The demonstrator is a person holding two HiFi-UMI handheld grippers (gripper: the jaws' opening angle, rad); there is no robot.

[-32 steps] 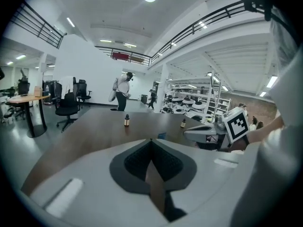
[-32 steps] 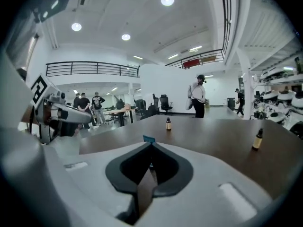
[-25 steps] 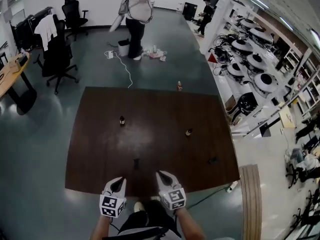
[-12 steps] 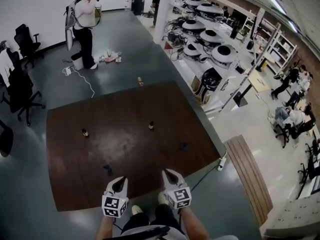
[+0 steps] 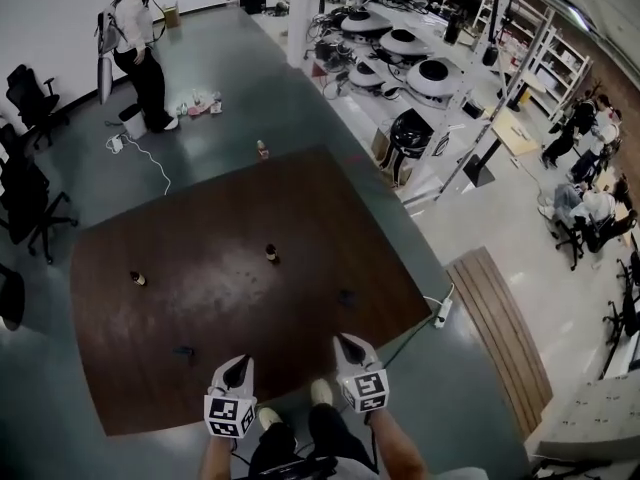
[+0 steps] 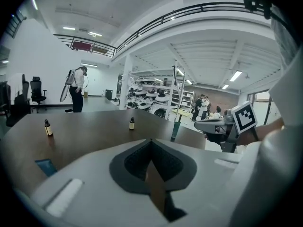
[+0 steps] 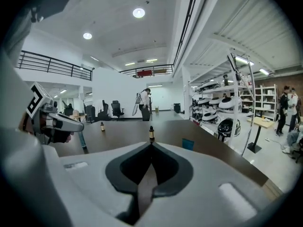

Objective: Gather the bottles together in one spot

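Both tongs are clenched on nothing: the left gripper (image 5: 236, 364) and the right gripper (image 5: 346, 342) hang side by side near the front edge of the brown table (image 5: 300, 198), each with its jaws pressed together. In the head view two dark things on the table, one at left (image 5: 185, 351) and one at right (image 5: 346, 296), are too small to name. The left bottle (image 5: 137, 279) and the middle bottle (image 5: 270, 254) stand upright and well apart, long axes vertical. A reddish bottle (image 5: 262, 149) stands at the far edge; whether it is on the table I cannot tell. The gripper views add detail: the left one shows a slim teal thing (image 6: 175, 129) upright, the right one a blue thing (image 7: 188, 144), its base cut off by the gripper's body.
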